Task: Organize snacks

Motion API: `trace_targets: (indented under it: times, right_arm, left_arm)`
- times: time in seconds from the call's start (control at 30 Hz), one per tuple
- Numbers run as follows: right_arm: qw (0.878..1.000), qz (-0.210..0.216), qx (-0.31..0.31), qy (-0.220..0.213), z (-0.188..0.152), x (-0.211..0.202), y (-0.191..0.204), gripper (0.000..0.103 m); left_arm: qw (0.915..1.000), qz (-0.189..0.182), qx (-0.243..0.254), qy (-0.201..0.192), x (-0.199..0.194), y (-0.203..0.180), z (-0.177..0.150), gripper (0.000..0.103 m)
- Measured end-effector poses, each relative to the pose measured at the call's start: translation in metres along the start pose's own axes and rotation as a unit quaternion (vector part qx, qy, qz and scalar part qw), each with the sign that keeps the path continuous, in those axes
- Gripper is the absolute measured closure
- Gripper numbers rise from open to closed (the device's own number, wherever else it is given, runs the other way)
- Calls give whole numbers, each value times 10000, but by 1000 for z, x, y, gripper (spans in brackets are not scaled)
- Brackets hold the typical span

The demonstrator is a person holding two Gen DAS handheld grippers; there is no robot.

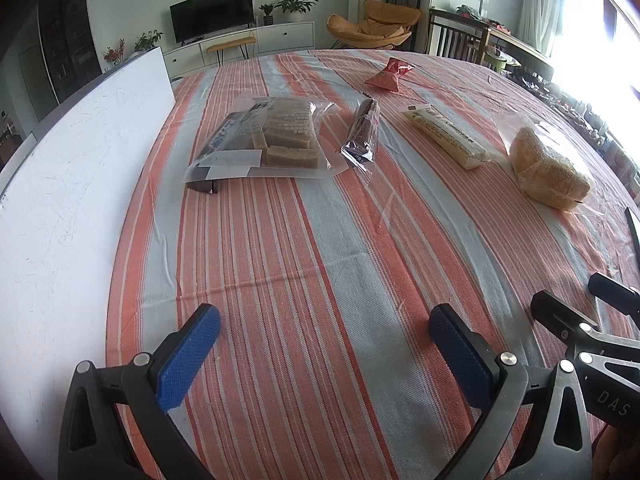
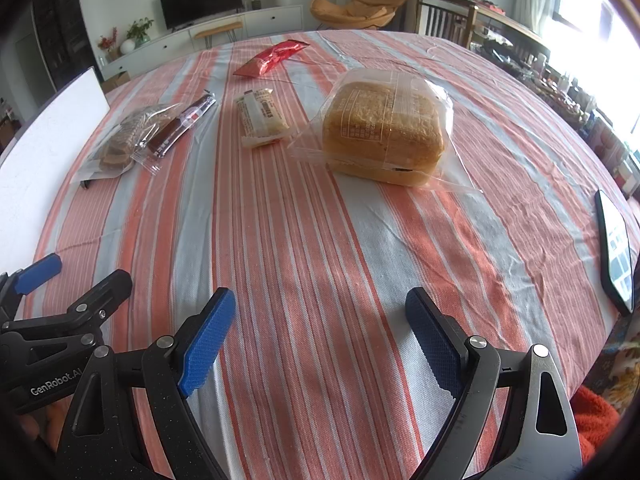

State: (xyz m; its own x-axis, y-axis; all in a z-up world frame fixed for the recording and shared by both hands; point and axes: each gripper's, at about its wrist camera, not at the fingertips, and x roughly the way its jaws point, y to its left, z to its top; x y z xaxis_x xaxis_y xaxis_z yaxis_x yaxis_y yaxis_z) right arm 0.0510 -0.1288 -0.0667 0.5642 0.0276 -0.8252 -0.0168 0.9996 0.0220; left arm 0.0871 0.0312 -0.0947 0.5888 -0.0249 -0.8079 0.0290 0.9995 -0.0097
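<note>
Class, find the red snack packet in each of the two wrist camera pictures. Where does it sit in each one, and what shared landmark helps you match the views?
Left wrist view: the red snack packet lies far back on the striped tablecloth, right of centre.
Right wrist view: the red snack packet lies far back, left of centre.
Shared landmark: the white-wrapped bar lying nearer than the packet.
</note>
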Motion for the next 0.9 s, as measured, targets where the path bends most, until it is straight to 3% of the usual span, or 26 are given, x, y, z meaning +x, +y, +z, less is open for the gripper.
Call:
trace_targets:
  times: [0.57, 0.67, 0.73, 0.9]
  right_arm:
    - [10000, 0, 0, 2, 0, 0, 0, 13]
    - [10000, 0, -1, 3, 0, 0, 0, 13]
    - [10000, -1, 0, 3, 0, 0, 0, 13]
    - [10000, -1, 1, 4, 1, 0, 0, 13]
  left_arm:
    - [10000, -11, 4, -1, 0, 0, 0, 0]
    - [9998, -56, 72, 149, -1, -2, 1, 0]
    - [9992, -202, 45, 338, -5, -2, 6, 0]
    - [9986, -454, -274, 47, -35, 6, 41, 0]
